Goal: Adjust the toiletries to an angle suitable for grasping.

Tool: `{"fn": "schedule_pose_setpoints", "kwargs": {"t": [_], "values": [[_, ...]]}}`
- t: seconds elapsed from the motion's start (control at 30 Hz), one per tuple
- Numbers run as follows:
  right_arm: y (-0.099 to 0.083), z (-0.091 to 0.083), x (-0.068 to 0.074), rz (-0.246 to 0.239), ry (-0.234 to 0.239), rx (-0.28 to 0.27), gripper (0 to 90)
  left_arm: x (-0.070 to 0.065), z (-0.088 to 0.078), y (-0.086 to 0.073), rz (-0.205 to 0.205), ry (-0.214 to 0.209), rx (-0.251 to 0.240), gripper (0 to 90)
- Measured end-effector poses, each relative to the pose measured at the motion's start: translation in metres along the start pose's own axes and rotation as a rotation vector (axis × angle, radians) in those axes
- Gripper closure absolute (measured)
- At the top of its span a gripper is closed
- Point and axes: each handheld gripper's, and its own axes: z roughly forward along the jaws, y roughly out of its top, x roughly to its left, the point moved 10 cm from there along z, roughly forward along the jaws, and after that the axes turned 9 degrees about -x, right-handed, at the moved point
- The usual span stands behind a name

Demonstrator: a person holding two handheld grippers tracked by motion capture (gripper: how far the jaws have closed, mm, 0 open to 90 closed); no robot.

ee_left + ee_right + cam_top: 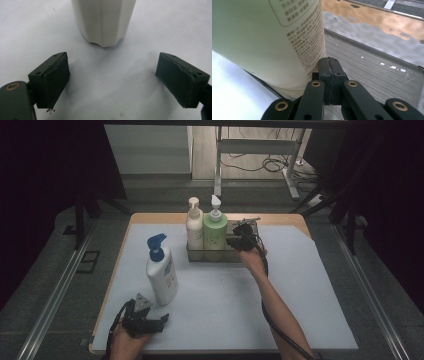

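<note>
A pale mat (300, 310) covers a wooden-edged table (165, 218), seen from above, with a person's forearms reaching in from the near side. At the far middle of the mat sits a metal tray (197, 255) holding two pump bottles upright and side by side: a cream bottle (194, 227) on the left and a green bottle (215, 229) touching it on the right. The right part of the tray is bare (its ribbed floor shows in the right gripper view). There the right gripper (239, 241) reaches in, jaws clenched together on nothing, their tips just beside the green bottle's wall. Left of the tray, standing apart on the mat, is a white bottle (162, 275) with a blue pump. The left gripper (162, 321) rests low near the front edge, jaws spread wide and released, pointing at that bottle's base without touching it.
</note>
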Motion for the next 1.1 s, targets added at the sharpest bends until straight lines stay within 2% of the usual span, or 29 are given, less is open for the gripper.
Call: {"fn": "schedule_pose_setpoints", "kwargs": {"t": [0.17,0.33,0.47,0.67,0.87,1.03,1.1], "values": [[-0.001,0.000,0.001,-0.015,-0.012,0.005,89.9,0.000,0.000,0.000,0.000,0.000,0.000,11.7],[-0.002,0.000,0.001,-0.006,-0.011,-0.004,89.8,0.000,0.000,0.000,0.000,0.000,0.000,11.7],[-0.003,-0.002,0.001,-0.042,-0.025,-0.002,88.3,0.000,0.000,0.000,0.000,0.000,0.000,11.7],[-0.004,-0.009,0.000,-0.046,-0.016,-0.006,84.7,0.000,0.000,0.000,0.000,0.000,0.000,11.7],[-0.003,-0.020,-0.003,-0.042,-0.007,-0.022,77.1,0.000,0.000,0.000,-0.001,0.000,-0.001,11.7],[-0.002,-0.035,-0.001,-0.058,0.000,-0.035,58.2,0.000,0.000,0.000,-0.001,-0.001,-0.001,11.7],[-0.002,-0.037,-0.001,-0.062,0.003,-0.032,54.8,0.000,0.000,0.000,-0.001,-0.001,-0.001,11.7]]}}
